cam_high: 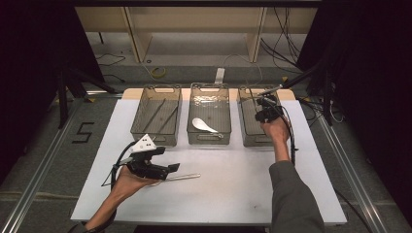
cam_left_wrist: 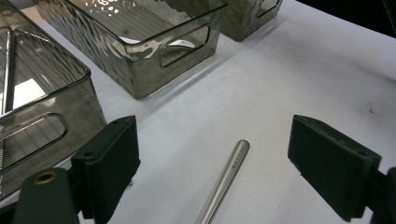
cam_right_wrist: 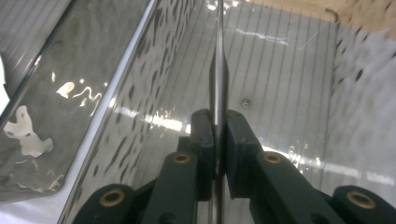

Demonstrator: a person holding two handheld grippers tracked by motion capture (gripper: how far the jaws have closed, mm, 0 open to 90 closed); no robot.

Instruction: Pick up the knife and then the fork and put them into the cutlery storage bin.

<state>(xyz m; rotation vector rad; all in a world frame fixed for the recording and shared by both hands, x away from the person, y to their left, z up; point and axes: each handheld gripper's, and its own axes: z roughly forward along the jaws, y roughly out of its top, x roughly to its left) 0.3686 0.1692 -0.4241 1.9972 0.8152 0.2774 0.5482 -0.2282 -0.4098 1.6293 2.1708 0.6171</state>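
On the white table (cam_high: 233,189), the left claw (cam_high: 167,170) stands released, its blocky matte black pads (cam_left_wrist: 109,161) wide on either side of a smooth round steel handle (cam_left_wrist: 229,175) lying flat; tiny engraving near its tip is unreadable. Farther off, the right claw (cam_right_wrist: 217,140) is clenched on a slim metal utensil (cam_right_wrist: 218,70) inside the right rippled smoky plastic bin (cam_high: 250,131). The middle bin (cam_high: 209,138) holds a glossy white spoon (cam_high: 203,125).

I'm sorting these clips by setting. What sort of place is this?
Probably a lab or workshop set up for recording: a white-topped table on a grey floor, three smoky clear plastic bins in a row, loose cables trailing past plain wooden shelving behind.
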